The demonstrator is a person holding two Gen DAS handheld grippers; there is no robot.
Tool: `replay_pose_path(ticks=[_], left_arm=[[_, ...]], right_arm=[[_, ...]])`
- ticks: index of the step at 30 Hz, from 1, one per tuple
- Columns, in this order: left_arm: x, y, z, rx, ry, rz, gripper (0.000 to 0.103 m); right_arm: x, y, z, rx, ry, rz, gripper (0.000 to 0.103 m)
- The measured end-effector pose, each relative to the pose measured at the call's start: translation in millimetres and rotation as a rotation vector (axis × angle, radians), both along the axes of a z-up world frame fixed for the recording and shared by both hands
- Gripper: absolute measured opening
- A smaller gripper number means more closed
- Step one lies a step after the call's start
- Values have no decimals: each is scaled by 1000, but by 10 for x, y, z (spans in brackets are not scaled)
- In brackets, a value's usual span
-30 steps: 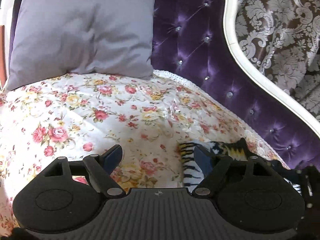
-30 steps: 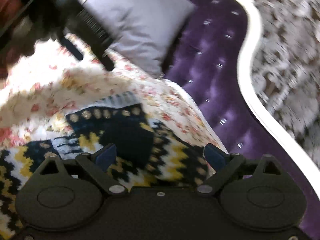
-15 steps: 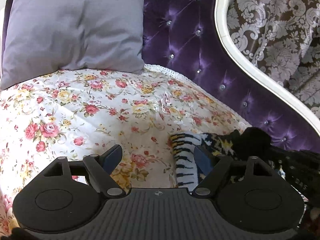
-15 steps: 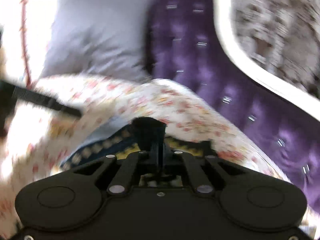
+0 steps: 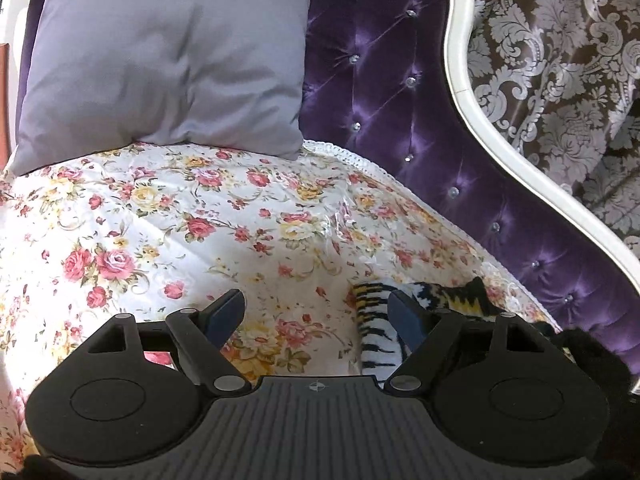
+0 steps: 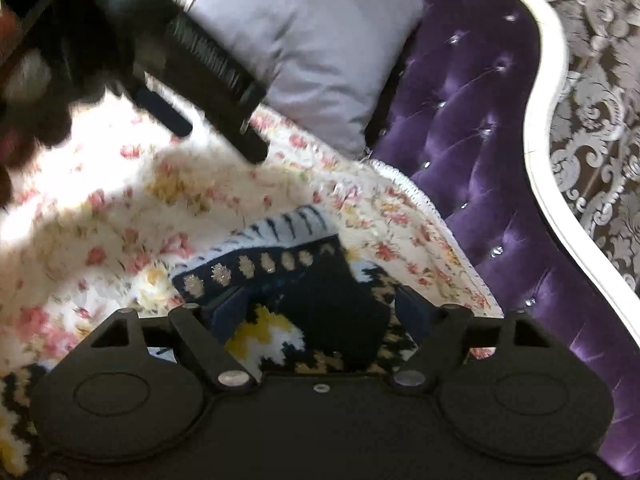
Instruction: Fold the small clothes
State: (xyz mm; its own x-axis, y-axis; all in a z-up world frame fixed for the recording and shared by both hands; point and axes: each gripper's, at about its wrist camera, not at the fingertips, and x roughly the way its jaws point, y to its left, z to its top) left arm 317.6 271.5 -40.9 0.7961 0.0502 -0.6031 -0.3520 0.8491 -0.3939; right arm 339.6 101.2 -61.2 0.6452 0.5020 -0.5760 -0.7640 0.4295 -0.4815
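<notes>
On floral cover [image 5: 200, 216]: one knitted garment [image 6: 320, 300], one cushion [image 5: 168, 52].

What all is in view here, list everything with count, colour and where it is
Knit garment: one, navy, yellow and white zigzag, lying on the floral cover by the sofa back.
Floral cover: one, white with pink and yellow roses, over the seat.
Cushion: one, grey, leaning at the far end.
Sofa back: one, purple tufted, white trim.
Curtain: one, brown and silver damask, behind the sofa.
Left claw: one, black, open above the cover.
Right claw: one, black, opening over the garment.
</notes>
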Motion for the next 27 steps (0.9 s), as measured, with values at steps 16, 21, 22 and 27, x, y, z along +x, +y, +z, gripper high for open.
replay_pose_path(ticks=[16,21,22,27], left_arm=[[26,-41,-14,8,8,-29,78],[42,-95,-20,20,15,-44,78],[47,-106,-23,22,17,-47,78],[69,-167,-40,36,29,-70,78]], right_arm=[[751,-1201,965,502,220,-380,12],[816,-1901,1298,587,180,-544,12],[832,-2036,1312,593,173,-581,12],[964,-2531,1081,600,207,-738,12]])
